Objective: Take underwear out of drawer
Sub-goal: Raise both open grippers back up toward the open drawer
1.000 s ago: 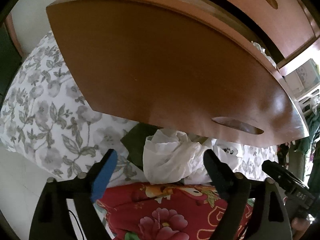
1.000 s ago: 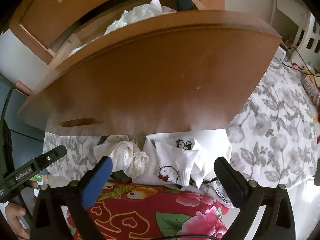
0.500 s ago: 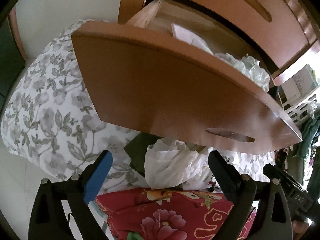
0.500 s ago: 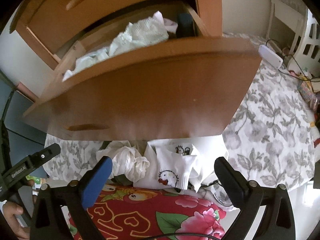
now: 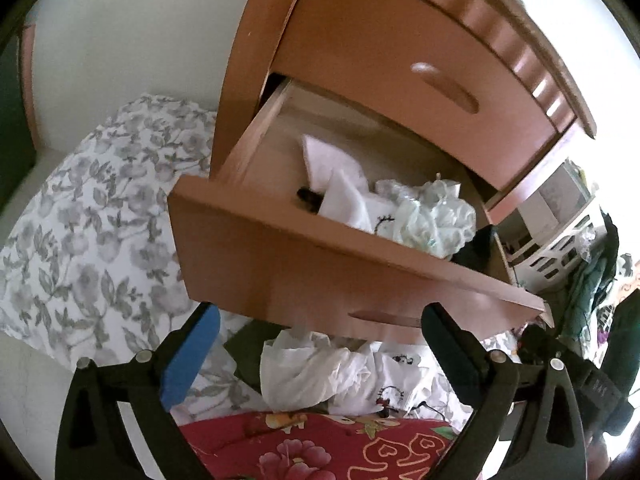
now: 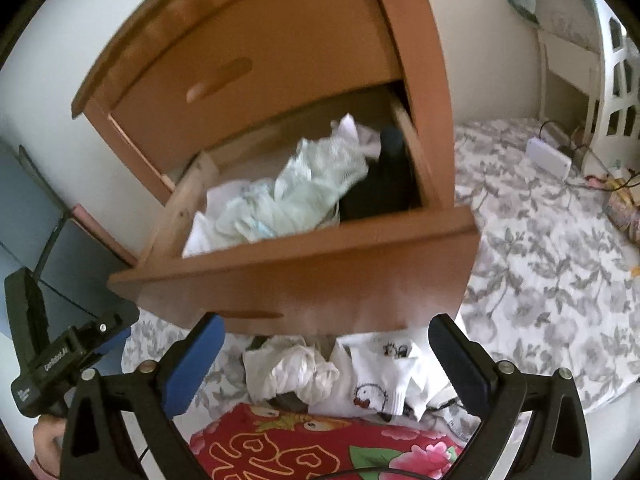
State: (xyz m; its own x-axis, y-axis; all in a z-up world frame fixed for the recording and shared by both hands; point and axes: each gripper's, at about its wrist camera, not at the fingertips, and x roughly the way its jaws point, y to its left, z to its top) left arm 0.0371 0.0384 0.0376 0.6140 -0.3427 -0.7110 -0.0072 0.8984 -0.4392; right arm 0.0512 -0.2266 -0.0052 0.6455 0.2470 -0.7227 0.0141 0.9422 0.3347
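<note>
From the left wrist view, the left gripper (image 5: 316, 348) hangs in front of the pulled-out lower drawer (image 5: 320, 276) of a wooden nightstand (image 5: 384, 52). Its fingers (image 5: 192, 356) are spread very wide and are widening further, with nothing between them. Inside the drawer, white folded cloth lies toward the middle and a crumpled pale green underwear piece (image 5: 432, 216) sits at the drawer's right end, beside a dark garment (image 5: 476, 246) in the right corner. Below the drawer front, a heap of white clothes (image 5: 320, 368) rests on the floral bedsheet (image 5: 88, 240), next to a red flowered blanket (image 5: 320, 448) at the near edge.

From the right wrist view, the right gripper (image 6: 326, 360) also faces the same drawer (image 6: 304, 276), its fingers (image 6: 192, 364) wide apart and empty. The pale green underwear (image 6: 296, 196) fills the drawer's middle, with the dark garment (image 6: 380, 192) at its right end. White clothes (image 6: 332, 372), some printed with cartoon figures, lie on the bed under the drawer front. The other gripper's black body shows at the left edge, a hand (image 6: 44, 444) below it.
</note>
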